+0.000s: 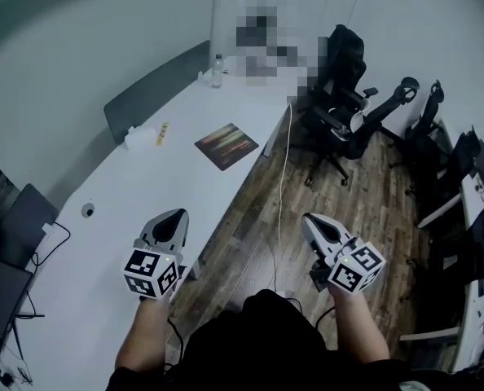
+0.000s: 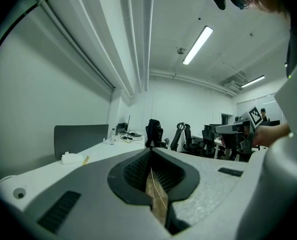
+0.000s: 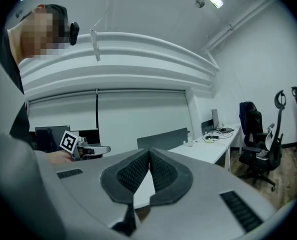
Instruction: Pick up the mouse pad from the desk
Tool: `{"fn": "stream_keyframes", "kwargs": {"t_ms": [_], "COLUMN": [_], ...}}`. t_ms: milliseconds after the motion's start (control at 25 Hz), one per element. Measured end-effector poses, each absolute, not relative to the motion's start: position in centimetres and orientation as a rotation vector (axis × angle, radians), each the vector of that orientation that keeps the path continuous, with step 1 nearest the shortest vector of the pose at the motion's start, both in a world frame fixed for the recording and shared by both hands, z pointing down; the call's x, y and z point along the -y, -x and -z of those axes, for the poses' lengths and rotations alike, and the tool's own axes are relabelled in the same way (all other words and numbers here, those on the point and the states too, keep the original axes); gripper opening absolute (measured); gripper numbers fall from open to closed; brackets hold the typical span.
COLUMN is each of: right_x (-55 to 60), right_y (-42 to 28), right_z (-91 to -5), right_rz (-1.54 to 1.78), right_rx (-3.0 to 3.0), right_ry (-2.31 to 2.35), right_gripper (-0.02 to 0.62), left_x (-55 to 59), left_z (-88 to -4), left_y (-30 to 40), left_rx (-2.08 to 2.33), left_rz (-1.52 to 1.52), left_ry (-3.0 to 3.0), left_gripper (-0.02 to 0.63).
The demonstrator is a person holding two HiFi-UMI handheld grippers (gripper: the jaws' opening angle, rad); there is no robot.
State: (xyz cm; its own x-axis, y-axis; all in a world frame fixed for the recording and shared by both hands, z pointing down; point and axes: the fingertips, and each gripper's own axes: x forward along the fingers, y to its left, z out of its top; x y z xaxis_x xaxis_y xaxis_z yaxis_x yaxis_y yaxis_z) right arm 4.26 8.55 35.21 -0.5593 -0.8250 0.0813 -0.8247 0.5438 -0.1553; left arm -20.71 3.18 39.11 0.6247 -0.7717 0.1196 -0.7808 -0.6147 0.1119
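The mouse pad (image 1: 226,145), a dark square with reddish streaks, lies flat on the long white desk (image 1: 103,243) near its right edge, well ahead of both grippers. My left gripper (image 1: 174,217) is held over the desk's near part, shut with nothing in it; in its own view the left gripper (image 2: 151,152) has its tips together. My right gripper (image 1: 310,221) hangs over the wooden floor to the right of the desk, also shut and empty. The right gripper (image 3: 149,151) shows its tips meeting. Neither gripper view shows the pad.
A white packet (image 1: 140,137) and a yellow strip (image 1: 163,133) lie left of the pad. A bottle (image 1: 217,70) stands at the desk's far end by a grey partition (image 1: 156,88). A cable (image 1: 283,177) hangs off the desk edge. Black office chairs (image 1: 340,88) stand beyond.
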Motion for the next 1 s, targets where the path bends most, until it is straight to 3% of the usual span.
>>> {"fn": "stream_keyframes", "kwargs": {"t_ms": [480, 1000], "right_x": [-4.4, 10.3], "right_y": [-4.8, -12.8], "right_z": [-37.3, -42.9], "right_rz": [0.357, 0.537], "right_rx": [-2.786, -2.749], "right_ry": [1.427, 1.392], "right_gripper": [0.005, 0.004], "left_x": [0.0, 13.3], "left_z": [-40.7, -44.0], "left_y": [20.0, 12.8], "left_rx": [1.322, 1.370], "left_rz": [-0.134, -0.286], "left_ry": [-2.656, -2.582], "left_gripper": [0.010, 0.011]}}
